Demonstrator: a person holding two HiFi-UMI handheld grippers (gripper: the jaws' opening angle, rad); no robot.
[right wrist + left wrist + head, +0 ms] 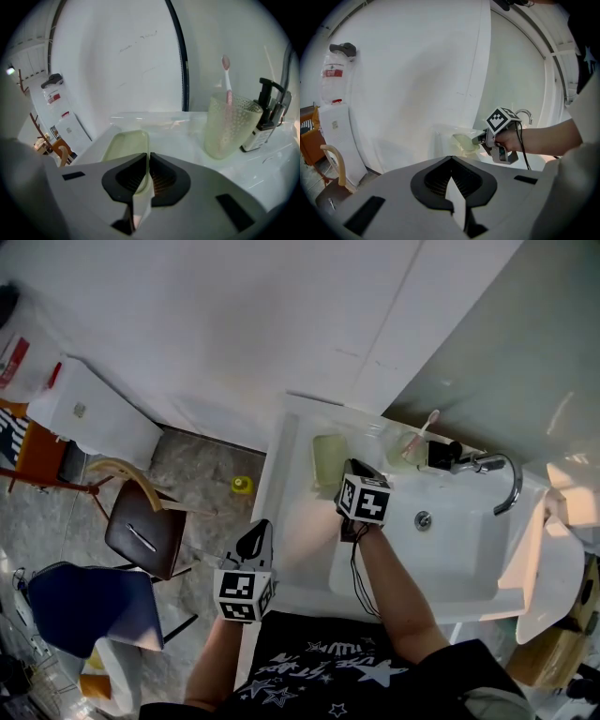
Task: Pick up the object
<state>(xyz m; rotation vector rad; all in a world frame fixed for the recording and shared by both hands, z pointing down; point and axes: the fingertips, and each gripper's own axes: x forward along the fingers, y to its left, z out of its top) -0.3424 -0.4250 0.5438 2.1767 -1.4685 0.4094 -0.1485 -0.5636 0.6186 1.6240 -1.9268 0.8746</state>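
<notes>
Hidden / unclear:
- Sink unit [300, 521]: white, fills the centre right of the head view. The lower edge is covered by the person's dark shirt and right forearm.
- Soap dish [124, 145]: pale green and shallow, on the counter strip at the upper left of the basin. In the right gripper view its near end disappears behind the gripper body. I cannot tell whether it is lifted or resting on the counter.
- Faucet [502, 474]: only a sliver shows at the right edge of the right gripper view.

Grippers:
- Right gripper [147, 157]: the jaws are drawn almost together, with the dish's right rim pinched in the thin gap between them.
- Left gripper [451, 159]: the jaws are closed on nothing. It hangs at lower centre of the head view, off the sink's left edge and well apart from the dish.

Surroundings, large to small:
- Blue chair [84, 606] at lower left on the stone floor.
- Brown chair [141, 531] just above the blue one.
- White cabinet [94, 413] against the wall at upper left.
- Frosted tumbler [229, 124] to the right of the dish, apart from it.
- Dark pump bottle [262, 122] just beside the tumbler.
- Pink toothbrush [227, 75] upright in the tumbler.
- Drain [424, 519] in the middle of the basin.
- Small yellow item [242, 485] on the floor left of the sink, too small to identify.
</notes>
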